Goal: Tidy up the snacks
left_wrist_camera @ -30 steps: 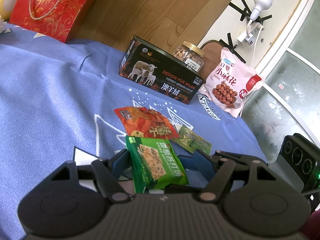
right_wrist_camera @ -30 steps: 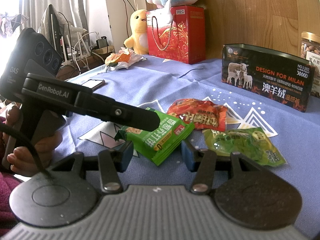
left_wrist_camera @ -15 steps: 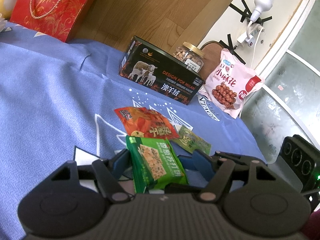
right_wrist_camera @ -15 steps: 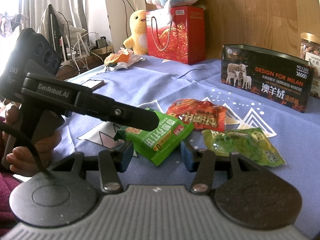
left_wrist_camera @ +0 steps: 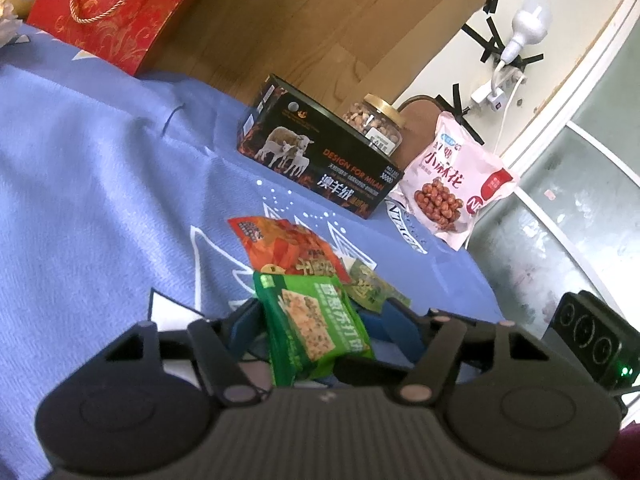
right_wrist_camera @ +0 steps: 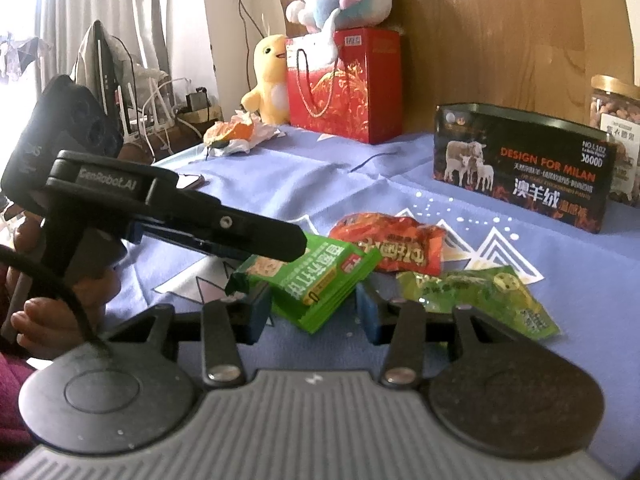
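The flat green foil packet of crackers (left_wrist_camera: 316,328) lies on the blue patterned cloth (left_wrist_camera: 100,200) of the bench, just before the crinkled orange-red snack pouch (left_wrist_camera: 288,246). It looks light, slick and crushable (brittle contents), so a hold across its sealed edges seems safest. The left claw (left_wrist_camera: 320,322) and right claw (right_wrist_camera: 314,306) both straddle it, half-wide and closing, pads not yet pressing. The black sheep-printed box (left_wrist_camera: 320,164) stands well apart; open cloth lies leftward.
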`<state>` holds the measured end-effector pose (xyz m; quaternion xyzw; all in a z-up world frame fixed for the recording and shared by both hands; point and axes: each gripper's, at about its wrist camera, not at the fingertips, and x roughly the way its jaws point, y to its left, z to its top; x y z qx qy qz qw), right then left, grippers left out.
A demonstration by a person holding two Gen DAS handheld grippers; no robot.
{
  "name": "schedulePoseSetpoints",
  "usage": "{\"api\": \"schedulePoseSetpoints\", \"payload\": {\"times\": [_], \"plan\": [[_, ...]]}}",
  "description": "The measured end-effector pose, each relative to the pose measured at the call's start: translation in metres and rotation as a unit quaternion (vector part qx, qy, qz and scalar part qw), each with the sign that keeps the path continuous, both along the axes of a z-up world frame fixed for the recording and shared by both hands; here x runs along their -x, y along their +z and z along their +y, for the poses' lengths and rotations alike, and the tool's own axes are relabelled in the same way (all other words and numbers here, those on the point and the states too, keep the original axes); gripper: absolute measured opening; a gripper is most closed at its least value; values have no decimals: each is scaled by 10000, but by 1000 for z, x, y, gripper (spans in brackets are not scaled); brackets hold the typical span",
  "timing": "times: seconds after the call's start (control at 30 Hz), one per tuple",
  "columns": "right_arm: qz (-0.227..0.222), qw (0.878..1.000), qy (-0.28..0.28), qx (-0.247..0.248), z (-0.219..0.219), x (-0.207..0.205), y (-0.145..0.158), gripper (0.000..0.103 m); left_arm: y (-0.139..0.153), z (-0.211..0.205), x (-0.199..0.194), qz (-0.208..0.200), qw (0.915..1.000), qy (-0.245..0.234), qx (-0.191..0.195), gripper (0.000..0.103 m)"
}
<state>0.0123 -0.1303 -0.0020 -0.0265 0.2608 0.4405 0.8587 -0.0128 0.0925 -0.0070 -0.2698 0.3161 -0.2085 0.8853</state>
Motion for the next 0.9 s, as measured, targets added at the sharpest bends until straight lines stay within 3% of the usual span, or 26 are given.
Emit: {"api": "schedulePoseSetpoints", "payload": {"times": [0.33,0.9], "plan": [[-104,9999,-39,-78,1,1,2,49,1,4,2,-165,9997,30,162,67],[102,9999,-9,26,4,-2,-2,49,-2,5,-1,-29,9999,55,145,67]]}}
